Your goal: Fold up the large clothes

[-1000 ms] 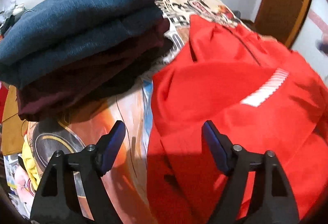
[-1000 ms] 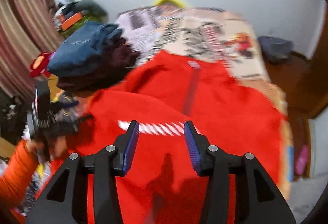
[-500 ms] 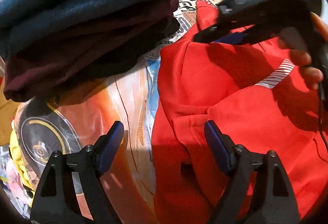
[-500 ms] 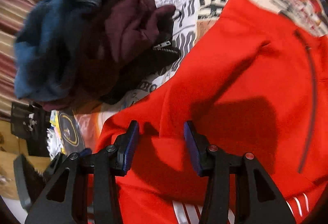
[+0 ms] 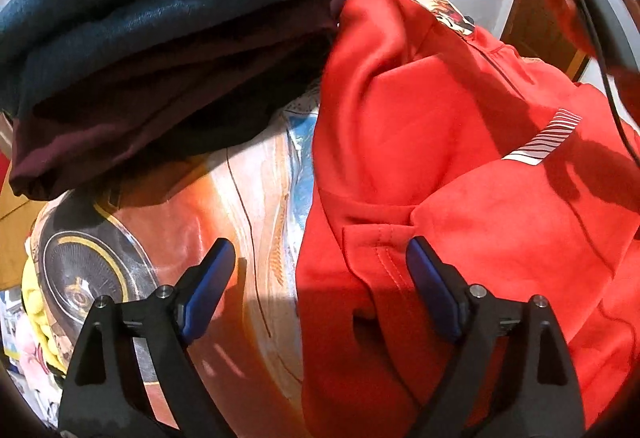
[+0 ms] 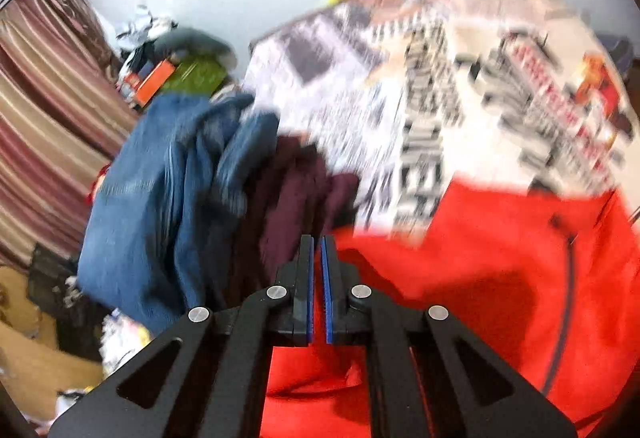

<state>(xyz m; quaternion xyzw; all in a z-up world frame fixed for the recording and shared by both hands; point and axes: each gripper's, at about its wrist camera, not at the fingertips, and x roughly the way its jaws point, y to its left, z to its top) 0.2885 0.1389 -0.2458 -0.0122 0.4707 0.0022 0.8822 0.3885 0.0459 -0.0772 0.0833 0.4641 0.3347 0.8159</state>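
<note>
My right gripper just snapped shut; whether it pinches the red garment I cannot tell. Left gripper opened wider, nothing gripped, straddling the garment's edge.

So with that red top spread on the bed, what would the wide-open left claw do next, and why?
Probably ease down and close on the hem. The left gripper stands open, having just widened, with the red top's stitched edge between its pads but not pinched. The right gripper has just closed, and seems to hold the top's far edge raised, so the left needs its own hold before any fold.
</note>
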